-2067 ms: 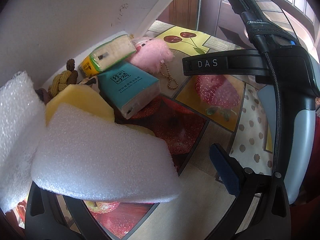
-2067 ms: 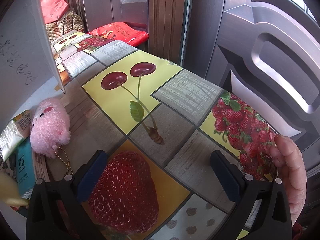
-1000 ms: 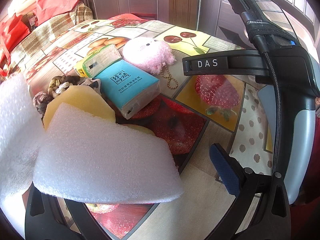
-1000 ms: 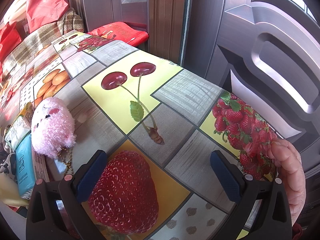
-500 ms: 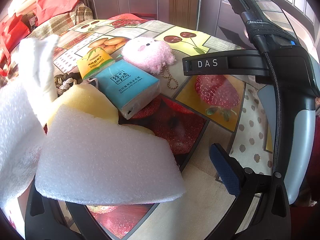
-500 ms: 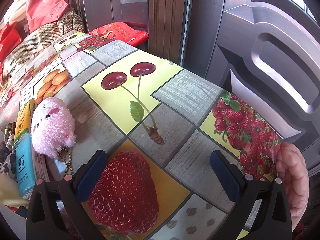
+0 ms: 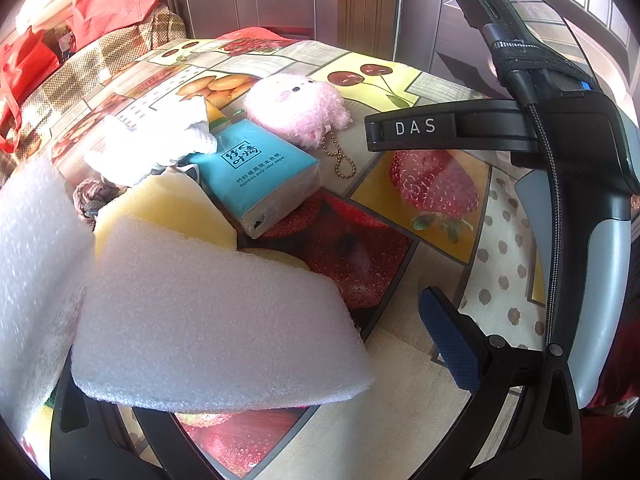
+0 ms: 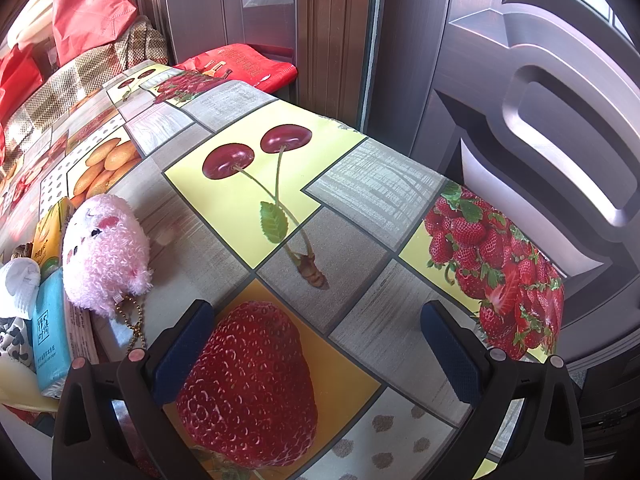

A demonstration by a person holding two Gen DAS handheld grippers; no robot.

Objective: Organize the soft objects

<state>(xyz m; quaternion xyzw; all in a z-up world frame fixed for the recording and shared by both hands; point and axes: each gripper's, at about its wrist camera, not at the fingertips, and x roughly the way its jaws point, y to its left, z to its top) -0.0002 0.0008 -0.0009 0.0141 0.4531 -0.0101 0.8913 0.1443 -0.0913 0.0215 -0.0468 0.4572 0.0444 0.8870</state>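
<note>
Task barely begun: white foam slab [image 7: 208, 320], blue tissue pack [image 7: 256, 176], fluffy pink plush [image 7: 296, 110] lie jumbled; L gripper [image 7: 256, 360] fingers apart w/ slab between, R gripper [image 8: 316, 352] gaping, empty.

On the bench [image 7: 404, 392] lie two white foam pieces, one at seven o'clock [image 7: 208, 320] and one at nine [image 7: 36, 264], one yellow sponge [image 7: 168, 208], one blue tissue pack [image 7: 260, 176], one pink plush [image 7: 296, 108], one white glove [image 7: 160, 144] and one orange pack [image 8: 50, 232].
</note>
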